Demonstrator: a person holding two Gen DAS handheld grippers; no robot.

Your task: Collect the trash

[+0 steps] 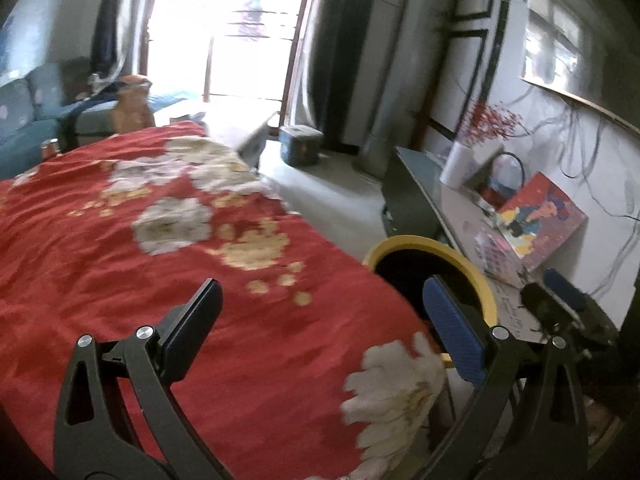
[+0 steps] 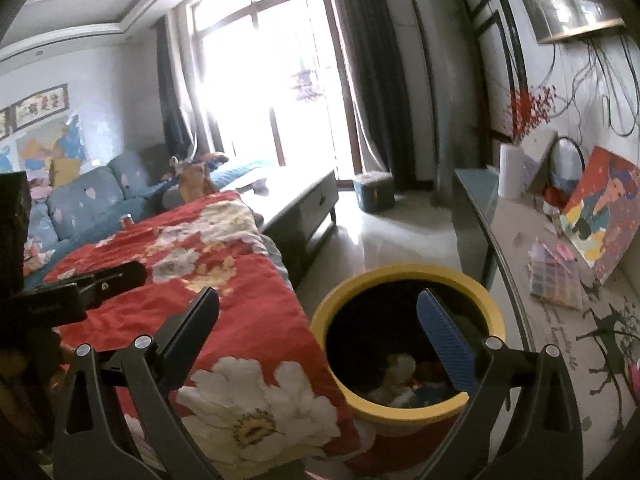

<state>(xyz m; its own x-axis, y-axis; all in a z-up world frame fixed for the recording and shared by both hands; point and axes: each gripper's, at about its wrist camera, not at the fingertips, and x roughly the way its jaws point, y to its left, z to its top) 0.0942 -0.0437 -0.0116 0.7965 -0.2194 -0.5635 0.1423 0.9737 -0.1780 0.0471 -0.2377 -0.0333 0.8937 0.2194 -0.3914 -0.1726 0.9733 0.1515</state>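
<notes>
While open, right hand-held gripper (image 2: pixel 320 320) above bin (image 2: pixel 404 276).

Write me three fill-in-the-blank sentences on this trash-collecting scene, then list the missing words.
1. The trash bin has a ____ rim.
2. The floral cloth is mostly ____.
3. Both the left gripper and the right gripper are ____ and hold nothing.

Missing words: yellow; red; open

Cloth floral cover (image 2: pixel 192 280), matt; yellow bin (image 2: pixel 404 276) smooth plastic; floor (image 2: pixel 400 228) glossy.
</notes>
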